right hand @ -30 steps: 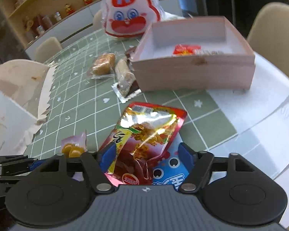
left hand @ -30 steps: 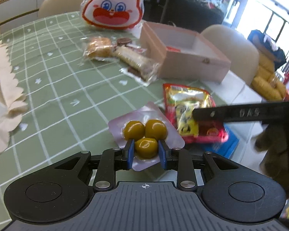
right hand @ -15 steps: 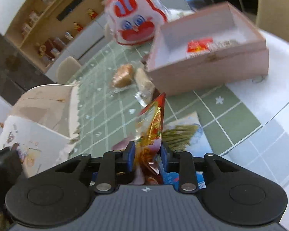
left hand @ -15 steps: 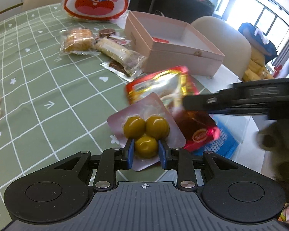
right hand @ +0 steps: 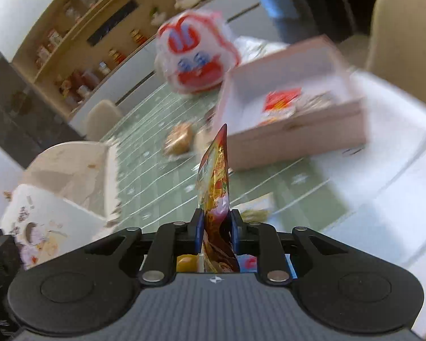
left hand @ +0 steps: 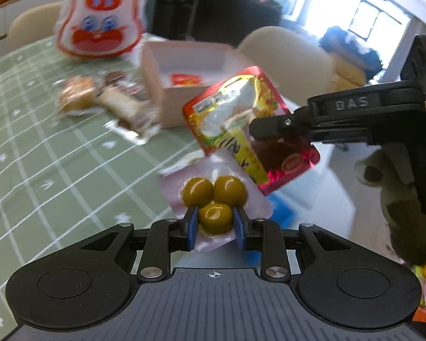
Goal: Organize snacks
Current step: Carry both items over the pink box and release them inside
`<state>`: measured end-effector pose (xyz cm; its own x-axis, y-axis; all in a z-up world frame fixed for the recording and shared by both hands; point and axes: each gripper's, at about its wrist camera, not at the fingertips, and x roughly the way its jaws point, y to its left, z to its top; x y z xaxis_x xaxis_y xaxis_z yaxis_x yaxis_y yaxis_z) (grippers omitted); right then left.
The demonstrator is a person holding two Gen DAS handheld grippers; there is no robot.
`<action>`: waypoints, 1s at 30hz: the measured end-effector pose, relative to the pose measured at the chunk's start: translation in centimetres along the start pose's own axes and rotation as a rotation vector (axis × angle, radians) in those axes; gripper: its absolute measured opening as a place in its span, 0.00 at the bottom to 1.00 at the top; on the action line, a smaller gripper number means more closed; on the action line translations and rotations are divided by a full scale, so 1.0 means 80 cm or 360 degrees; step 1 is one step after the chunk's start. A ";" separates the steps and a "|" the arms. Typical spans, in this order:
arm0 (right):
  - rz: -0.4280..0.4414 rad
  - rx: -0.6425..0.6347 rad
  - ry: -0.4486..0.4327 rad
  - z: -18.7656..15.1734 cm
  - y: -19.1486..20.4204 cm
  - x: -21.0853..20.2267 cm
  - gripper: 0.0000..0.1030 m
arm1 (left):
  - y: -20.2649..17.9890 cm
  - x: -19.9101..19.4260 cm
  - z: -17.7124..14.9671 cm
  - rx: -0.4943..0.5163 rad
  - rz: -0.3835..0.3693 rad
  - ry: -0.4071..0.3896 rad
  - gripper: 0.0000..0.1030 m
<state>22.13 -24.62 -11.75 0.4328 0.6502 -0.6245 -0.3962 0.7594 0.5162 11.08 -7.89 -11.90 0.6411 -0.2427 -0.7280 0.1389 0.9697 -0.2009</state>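
Right gripper (right hand: 215, 231) has just clamped the shiny red foil pouch (right hand: 214, 187) and lifted it. Left gripper (left hand: 215, 228) clenches the pink olive pack (left hand: 213, 199), pink cardboard box (left hand: 167, 93) at twelve o'clock.

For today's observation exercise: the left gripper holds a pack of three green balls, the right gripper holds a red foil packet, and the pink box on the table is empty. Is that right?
Not quite: the pink box is not empty. The right wrist view shows a red packet lying inside it. The rest stands: the left gripper holds the pack of three green balls, and the right gripper holds the red foil packet.
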 end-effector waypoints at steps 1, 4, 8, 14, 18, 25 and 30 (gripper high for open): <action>-0.0058 -0.0024 -0.0030 0.002 -0.004 -0.014 0.18 | -0.007 -0.003 0.003 0.0003 -0.0045 -0.0012 0.30; -0.0199 -0.0091 -0.0100 0.006 -0.015 -0.048 0.18 | -0.025 -0.012 0.025 0.0010 -0.0192 -0.0064 0.30; -0.0350 -0.0154 -0.0205 0.029 -0.024 -0.097 0.18 | -0.050 -0.038 0.112 0.0215 -0.0259 -0.0267 0.30; -0.0493 -0.0311 -0.0402 0.110 -0.006 -0.160 0.18 | -0.050 -0.033 0.269 0.0365 -0.0063 -0.0425 0.30; -0.0509 -0.0308 -0.0464 0.167 0.005 -0.168 0.18 | -0.024 0.031 0.309 0.0209 0.0038 -0.0317 0.30; -0.0518 -0.0204 -0.0399 0.177 -0.011 -0.122 0.18 | 0.038 0.180 0.264 0.0013 0.0023 -0.0028 0.30; -0.0552 -0.0148 -0.0241 0.186 -0.024 -0.061 0.18 | 0.084 0.212 0.255 -0.0070 -0.0005 -0.0017 0.28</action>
<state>32.79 -28.91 -0.98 0.6656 0.3569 -0.6555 -0.2744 0.9338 0.2298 38.24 -4.91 -12.24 0.6490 -0.2453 -0.7201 0.1080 0.9667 -0.2319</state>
